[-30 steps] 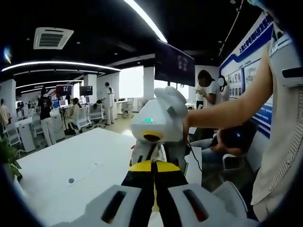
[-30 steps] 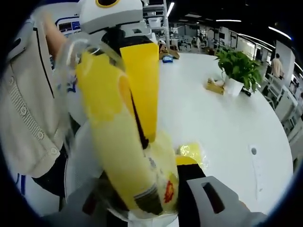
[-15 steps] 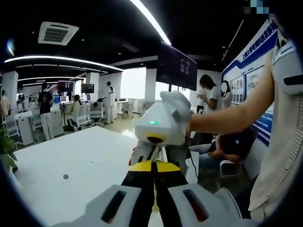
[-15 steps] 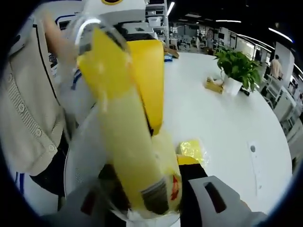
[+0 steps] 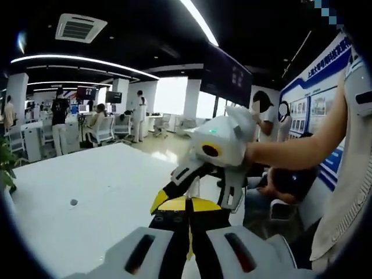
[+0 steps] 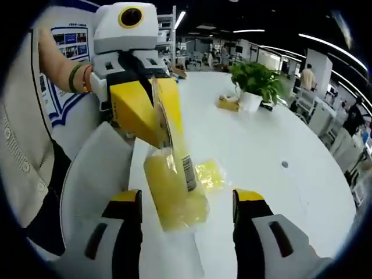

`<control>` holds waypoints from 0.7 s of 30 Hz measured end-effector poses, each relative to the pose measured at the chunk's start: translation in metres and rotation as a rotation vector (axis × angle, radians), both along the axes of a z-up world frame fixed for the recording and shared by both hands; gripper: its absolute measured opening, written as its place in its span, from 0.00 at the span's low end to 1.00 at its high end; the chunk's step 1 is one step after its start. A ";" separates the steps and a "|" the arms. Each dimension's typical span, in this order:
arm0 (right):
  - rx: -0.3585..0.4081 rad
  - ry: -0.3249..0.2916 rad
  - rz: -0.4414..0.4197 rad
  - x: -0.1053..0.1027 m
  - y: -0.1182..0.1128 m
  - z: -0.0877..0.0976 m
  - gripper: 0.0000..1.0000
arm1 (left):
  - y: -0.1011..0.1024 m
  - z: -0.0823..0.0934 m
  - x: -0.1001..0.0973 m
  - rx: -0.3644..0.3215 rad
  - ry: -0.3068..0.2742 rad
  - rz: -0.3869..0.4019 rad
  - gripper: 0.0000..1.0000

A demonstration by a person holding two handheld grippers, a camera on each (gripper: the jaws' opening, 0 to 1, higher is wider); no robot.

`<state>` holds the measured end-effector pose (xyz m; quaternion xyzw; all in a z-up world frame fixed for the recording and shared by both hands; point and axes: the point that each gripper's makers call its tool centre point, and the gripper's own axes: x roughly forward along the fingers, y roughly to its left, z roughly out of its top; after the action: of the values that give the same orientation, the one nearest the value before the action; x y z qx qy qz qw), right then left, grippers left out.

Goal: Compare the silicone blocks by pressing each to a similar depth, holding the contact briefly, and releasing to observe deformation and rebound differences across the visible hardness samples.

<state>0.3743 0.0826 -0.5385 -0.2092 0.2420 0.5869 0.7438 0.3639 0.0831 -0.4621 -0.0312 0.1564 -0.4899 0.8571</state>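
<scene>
Right gripper view shows the left gripper clamped on a bagged yellow silicone block above the white table, the right gripper spread wide and empty, so the slick bag could slip free.

No wording can be read. The blue wall board carries white characters and small pictures, all too blurred to make out. The label on the yellow bagged block shows barcode-like stripes, illegible.
</scene>
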 end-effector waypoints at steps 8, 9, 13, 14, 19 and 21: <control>0.073 0.136 -0.221 -0.015 -0.060 -0.025 0.65 | -0.023 -0.049 0.022 0.007 0.086 0.057 0.00; 0.079 0.152 -0.250 -0.020 -0.073 -0.032 0.65 | -0.030 -0.056 0.024 -0.004 0.110 0.060 0.00; 0.122 0.174 -0.317 -0.033 -0.097 -0.040 0.64 | -0.050 -0.077 0.040 -0.053 0.173 0.100 0.00; 0.134 0.186 -0.329 -0.036 -0.101 -0.042 0.64 | -0.055 -0.080 0.042 -0.074 0.200 0.110 0.00; 0.187 0.268 -0.419 -0.048 -0.124 -0.055 0.62 | -0.074 -0.104 0.059 -0.139 0.290 0.158 0.00; 0.221 0.276 -0.443 -0.050 -0.127 -0.058 0.62 | -0.081 -0.114 0.063 -0.149 0.313 0.168 0.00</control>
<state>0.3239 -0.0449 -0.5963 0.0130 0.3152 0.4556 0.8324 0.4272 0.0019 -0.5761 -0.1836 0.2480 -0.4161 0.8554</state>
